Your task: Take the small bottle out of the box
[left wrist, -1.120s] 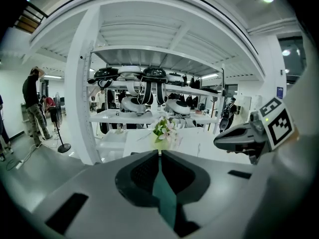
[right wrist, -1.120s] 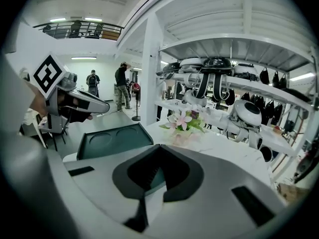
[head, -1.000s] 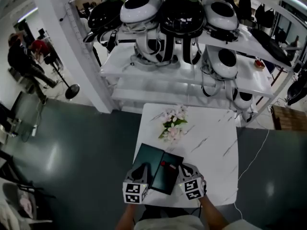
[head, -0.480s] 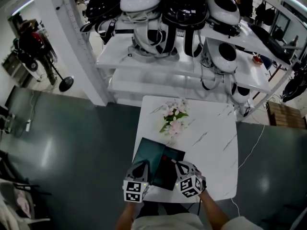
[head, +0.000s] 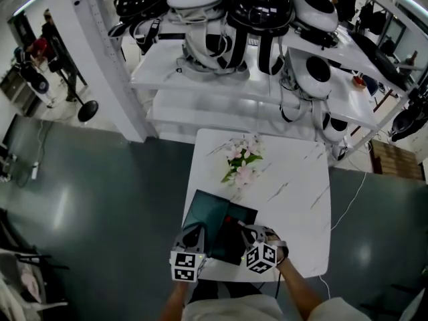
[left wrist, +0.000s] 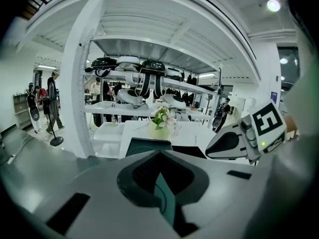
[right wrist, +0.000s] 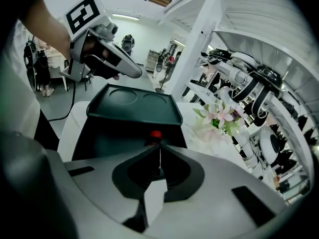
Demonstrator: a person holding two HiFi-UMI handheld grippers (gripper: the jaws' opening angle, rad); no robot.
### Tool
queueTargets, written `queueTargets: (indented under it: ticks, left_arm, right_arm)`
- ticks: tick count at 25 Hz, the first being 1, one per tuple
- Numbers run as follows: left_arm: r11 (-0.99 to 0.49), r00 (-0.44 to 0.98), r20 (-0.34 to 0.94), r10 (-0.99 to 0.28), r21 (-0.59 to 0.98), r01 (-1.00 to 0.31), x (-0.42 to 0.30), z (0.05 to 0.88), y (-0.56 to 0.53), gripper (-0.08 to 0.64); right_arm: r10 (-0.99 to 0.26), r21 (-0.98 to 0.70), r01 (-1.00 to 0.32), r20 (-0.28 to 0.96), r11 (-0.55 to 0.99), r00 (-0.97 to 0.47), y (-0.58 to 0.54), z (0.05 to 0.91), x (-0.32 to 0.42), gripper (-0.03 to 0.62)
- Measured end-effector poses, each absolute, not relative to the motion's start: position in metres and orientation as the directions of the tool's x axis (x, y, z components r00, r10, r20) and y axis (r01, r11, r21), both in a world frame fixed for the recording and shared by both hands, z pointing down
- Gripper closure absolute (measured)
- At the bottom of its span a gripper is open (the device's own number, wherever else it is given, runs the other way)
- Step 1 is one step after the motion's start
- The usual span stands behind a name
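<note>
Marble table (head: 294,179): small bottle (right wrist: 156,134) in box (right wrist: 132,114), just beyond right gripper (right wrist: 159,149).

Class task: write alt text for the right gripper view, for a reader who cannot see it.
The right hand-held gripper, jaws together, points down at a red-capped small bottle in an open dark box on a white table. The left hand-held gripper shows above the raised lid; pink flowers stand to the right.

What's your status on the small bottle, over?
Left gripper shut beside open box. Right gripper shut, empty, tips near small bottle. Bottle not yet out. Nothing blocking.
</note>
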State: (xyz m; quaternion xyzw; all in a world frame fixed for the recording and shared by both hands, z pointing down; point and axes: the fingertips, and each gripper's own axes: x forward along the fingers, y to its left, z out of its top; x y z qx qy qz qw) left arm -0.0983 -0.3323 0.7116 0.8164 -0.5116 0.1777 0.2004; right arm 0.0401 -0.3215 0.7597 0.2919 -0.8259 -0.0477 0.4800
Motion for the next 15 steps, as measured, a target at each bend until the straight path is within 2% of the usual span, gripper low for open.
queueTargets:
  ticks: [2, 4, 6, 10, 12, 15]
  left_arm:
    - [-0.394, 0.412, 0.494, -0.766, 0.147, -0.907, -0.099, 0.712, -0.334, 0.541]
    - [-0.390, 0.411, 0.493, -0.767, 0.149, -0.908, -0.098, 0.714, -0.335, 0.541]
    - [-0.388, 0.409, 0.493, -0.768, 0.150, -0.909, -0.098, 0.714, -0.336, 0.541]
    - [-0.388, 0.407, 0.499, -0.765, 0.147, -0.910, -0.098, 0.715, -0.336, 0.541]
    - [-0.386, 0.405, 0.499, -0.766, 0.147, -0.911, -0.098, 0.717, -0.336, 0.541]
    - [-0.384, 0.403, 0.497, -0.769, 0.146, -0.912, -0.099, 0.720, -0.336, 0.541]
  right_arm:
    - [-0.500, 0.336, -0.427, 0.786, 0.839, -0.365, -0.322, 0.766, 0.039, 0.569]
    - [-0.472, 0.306, -0.427, 0.802, 0.851, -0.366, -0.321, 0.773, 0.039, 0.450]
    - [-0.456, 0.287, -0.428, 0.811, 0.857, -0.366, -0.321, 0.778, 0.039, 0.426]
    - [-0.403, 0.237, -0.427, 0.843, 0.873, -0.356, -0.318, 0.795, 0.038, 0.319]
    - [-0.382, 0.219, -0.426, 0.857, 0.878, -0.345, -0.318, 0.803, 0.038, 0.288]
    - [-0.369, 0.211, -0.426, 0.869, 0.880, -0.331, -0.323, 0.810, 0.036, 0.276]
